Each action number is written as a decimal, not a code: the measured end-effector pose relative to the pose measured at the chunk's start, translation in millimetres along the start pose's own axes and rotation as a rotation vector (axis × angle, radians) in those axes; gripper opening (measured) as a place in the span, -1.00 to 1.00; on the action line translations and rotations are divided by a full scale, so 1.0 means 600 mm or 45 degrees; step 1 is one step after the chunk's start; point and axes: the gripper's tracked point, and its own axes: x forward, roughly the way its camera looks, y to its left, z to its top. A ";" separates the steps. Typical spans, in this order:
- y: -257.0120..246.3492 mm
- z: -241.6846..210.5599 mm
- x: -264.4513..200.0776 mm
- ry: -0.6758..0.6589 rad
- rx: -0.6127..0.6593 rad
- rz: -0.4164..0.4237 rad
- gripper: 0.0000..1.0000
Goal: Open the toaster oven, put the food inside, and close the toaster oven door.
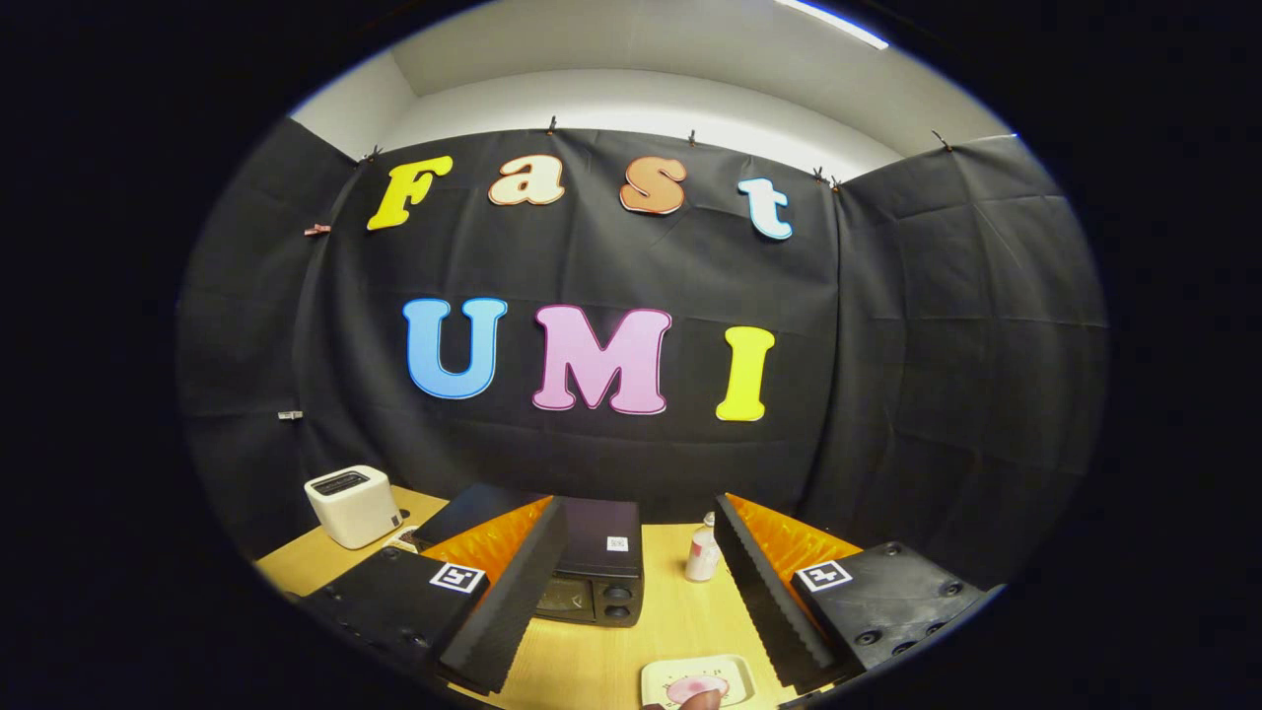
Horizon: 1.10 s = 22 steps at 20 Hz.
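The jaws of the gripper (631, 582) stand wide apart, holding nothing, raised above the wooden worktop (680, 611).

The toaster oven (592, 567), a dark box with its door shut, sits on the worktop just ahead, at about 11 o'clock from the gap between the jaws. The left finger hides part of its front; two round knobs show at the front's right end, and a small white sticker lies on its top.

At about 1 o'clock, close to the inner face of the right finger, stands a small pale bottle (702, 552) with a cap, upright, apart from the toaster oven.

At 6 o'clock, near the roots of the jaws, lies a small pale tray (659, 680) with a pink piece of food (696, 687) on it. A fingertip (702, 701) shows at the near rim of the tray, touching or almost touching the food; I cannot tell which.

Far off at 10 o'clock, beyond the left finger, a white pop-up toaster (352, 505) stands near the worktop's back corner, well apart from the toaster oven.
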 end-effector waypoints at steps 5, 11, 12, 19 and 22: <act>0.079 -0.013 0.027 -0.015 0.007 0.040 0.97; 0.182 -0.065 0.074 0.023 0.054 0.098 0.97; 0.194 -0.079 0.082 0.040 0.063 0.102 0.97; 0.261 -0.216 0.150 0.247 0.081 0.111 0.98; 0.287 -0.276 0.176 0.343 0.082 0.107 0.97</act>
